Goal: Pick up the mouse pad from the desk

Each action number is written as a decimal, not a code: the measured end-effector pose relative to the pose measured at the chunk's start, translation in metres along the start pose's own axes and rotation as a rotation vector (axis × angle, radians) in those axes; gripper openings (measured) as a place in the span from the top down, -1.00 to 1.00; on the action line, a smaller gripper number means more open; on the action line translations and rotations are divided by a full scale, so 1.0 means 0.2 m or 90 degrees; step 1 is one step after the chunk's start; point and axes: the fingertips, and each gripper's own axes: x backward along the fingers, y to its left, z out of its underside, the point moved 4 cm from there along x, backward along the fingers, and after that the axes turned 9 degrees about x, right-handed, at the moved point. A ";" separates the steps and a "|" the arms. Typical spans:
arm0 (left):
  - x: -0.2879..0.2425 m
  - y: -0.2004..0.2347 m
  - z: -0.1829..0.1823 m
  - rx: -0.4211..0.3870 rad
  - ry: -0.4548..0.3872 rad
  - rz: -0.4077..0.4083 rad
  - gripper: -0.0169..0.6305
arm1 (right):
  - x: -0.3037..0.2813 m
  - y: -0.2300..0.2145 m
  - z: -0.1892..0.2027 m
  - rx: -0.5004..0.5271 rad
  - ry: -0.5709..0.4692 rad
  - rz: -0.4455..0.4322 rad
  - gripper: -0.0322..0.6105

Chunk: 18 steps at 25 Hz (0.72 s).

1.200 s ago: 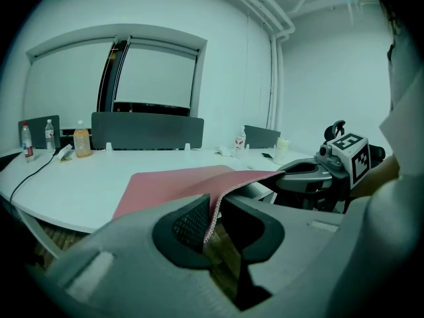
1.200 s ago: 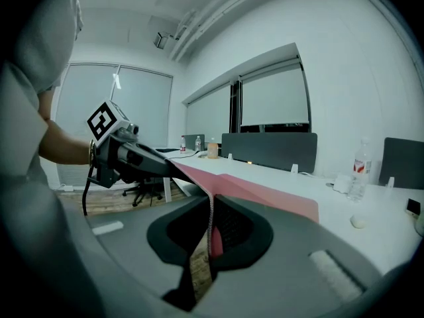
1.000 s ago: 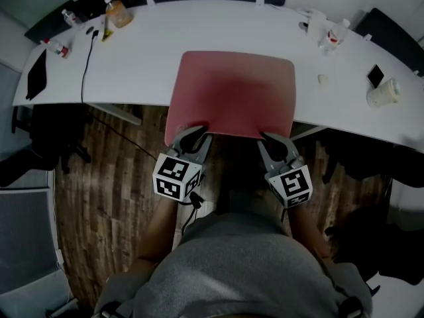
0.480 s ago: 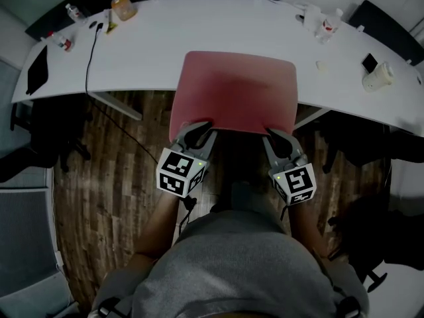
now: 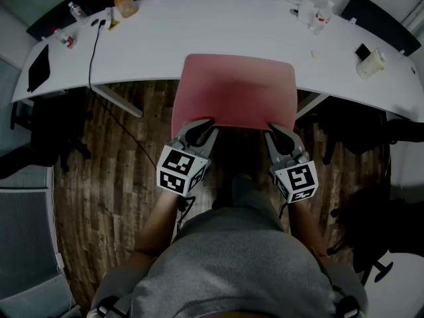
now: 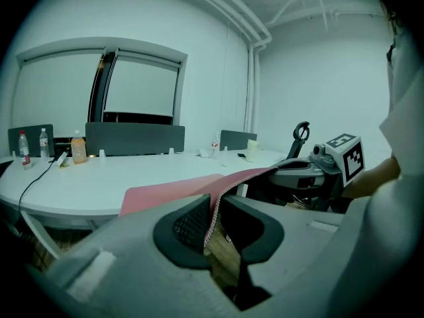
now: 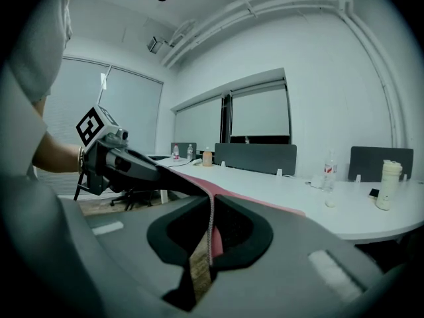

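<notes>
Farther off the table's [image 5: 199, 32] near edge than before, the red mouse pad [image 5: 235, 91] has its near corners pinched in the jaws of the left gripper [image 5: 199, 130] and right gripper [image 5: 275, 132], so the lift looks under way, and next both should rise together to clear its far end.

The near corners of the mouse pad [image 5: 235, 91] vanish between the jaws of the left gripper [image 5: 199, 127] and the right gripper [image 5: 278, 131], and its underside is out of sight. Whether its far edge touches the desk [image 5: 199, 32] cannot be told. The grey shirt [image 5: 245, 264] runs off the bottom edge. A flat dark thing [image 5: 38, 68] at the desk's left end, perhaps a tablet, is too small to name, as are the small white bits [image 5: 311, 12].
</notes>
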 end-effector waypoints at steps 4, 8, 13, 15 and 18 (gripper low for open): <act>0.07 -0.06 0.00 -0.004 -0.008 0.014 0.81 | 0.08 0.03 -0.04 -0.009 -0.017 0.011 0.83; 0.15 -0.13 -0.01 -0.013 -0.018 0.028 0.83 | 0.16 0.08 -0.07 -0.024 -0.036 0.022 0.83; 0.28 -0.20 0.00 -0.012 -0.042 0.042 0.84 | 0.28 0.17 -0.12 -0.044 -0.070 0.039 0.83; 0.33 -0.23 -0.01 -0.015 -0.060 0.047 0.85 | 0.33 0.21 -0.15 -0.053 -0.092 0.046 0.83; 0.40 -0.27 0.02 -0.036 -0.067 0.046 0.88 | 0.39 0.26 -0.17 -0.063 -0.103 0.051 0.83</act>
